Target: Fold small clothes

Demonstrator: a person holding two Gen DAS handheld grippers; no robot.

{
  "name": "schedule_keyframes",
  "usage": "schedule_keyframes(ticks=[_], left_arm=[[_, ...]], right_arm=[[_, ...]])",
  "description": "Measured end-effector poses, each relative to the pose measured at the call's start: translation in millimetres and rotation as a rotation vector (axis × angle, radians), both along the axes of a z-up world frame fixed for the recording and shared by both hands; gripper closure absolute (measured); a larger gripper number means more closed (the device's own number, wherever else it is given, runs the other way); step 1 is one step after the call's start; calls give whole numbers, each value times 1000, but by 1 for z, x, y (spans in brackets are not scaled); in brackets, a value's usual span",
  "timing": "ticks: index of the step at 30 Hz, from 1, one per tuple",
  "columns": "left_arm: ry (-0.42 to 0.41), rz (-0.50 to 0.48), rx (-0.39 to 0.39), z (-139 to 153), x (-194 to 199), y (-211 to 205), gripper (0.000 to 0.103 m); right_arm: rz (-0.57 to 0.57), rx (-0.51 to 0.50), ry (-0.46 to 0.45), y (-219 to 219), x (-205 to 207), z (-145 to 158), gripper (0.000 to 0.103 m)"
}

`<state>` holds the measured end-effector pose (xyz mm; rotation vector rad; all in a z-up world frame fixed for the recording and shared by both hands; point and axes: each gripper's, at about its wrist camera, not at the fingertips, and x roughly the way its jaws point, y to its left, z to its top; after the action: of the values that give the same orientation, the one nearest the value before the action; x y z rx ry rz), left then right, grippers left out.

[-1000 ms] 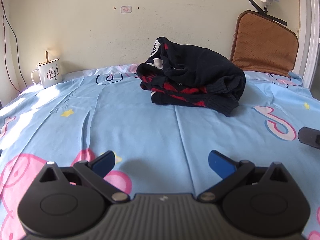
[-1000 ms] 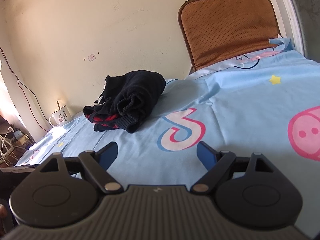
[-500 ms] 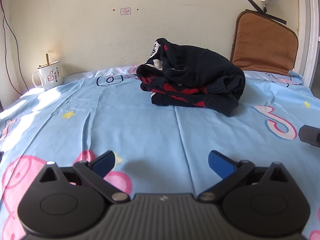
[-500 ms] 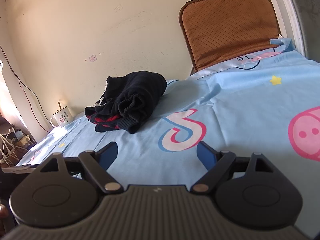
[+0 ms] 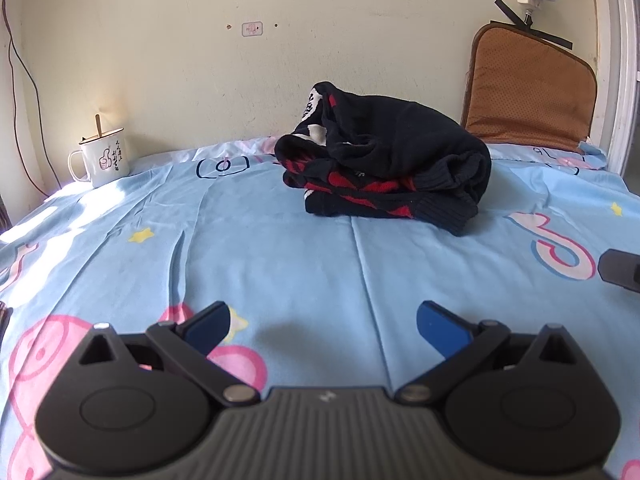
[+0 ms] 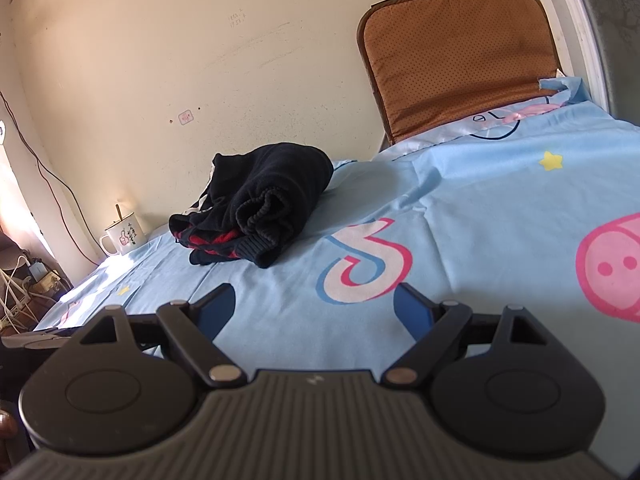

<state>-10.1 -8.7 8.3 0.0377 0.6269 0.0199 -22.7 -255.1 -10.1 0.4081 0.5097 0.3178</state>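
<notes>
A black knitted garment with red pattern (image 5: 388, 160) lies folded in a bundle on the blue cartoon bedsheet (image 5: 280, 256), near the far wall. It also shows in the right wrist view (image 6: 260, 208), up and left of centre. My left gripper (image 5: 322, 326) is open and empty, low over the sheet, well short of the garment. My right gripper (image 6: 314, 306) is open and empty, also low over the sheet, to the garment's right and nearer. Part of the right gripper shows at the right edge of the left wrist view (image 5: 622, 274).
A white mug (image 5: 102, 158) with a stick in it stands at the bed's far left corner by the wall. A brown cushion (image 5: 532, 92) leans upright at the far right. Cables and a power strip (image 6: 28, 280) lie beyond the bed's left side.
Both grippers have drawn back and tilted slightly, so the garment sits a little farther off in each view. Both stay open. The garment has not moved.
</notes>
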Motion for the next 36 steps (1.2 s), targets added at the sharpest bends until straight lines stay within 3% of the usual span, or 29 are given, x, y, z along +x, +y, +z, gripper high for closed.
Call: schedule_keyframes(ticks=[36], left_arm=[[-59,36,79,12,-10,-9,0]], right_arm=[[-19,9,11,-2,-9,9,14]])
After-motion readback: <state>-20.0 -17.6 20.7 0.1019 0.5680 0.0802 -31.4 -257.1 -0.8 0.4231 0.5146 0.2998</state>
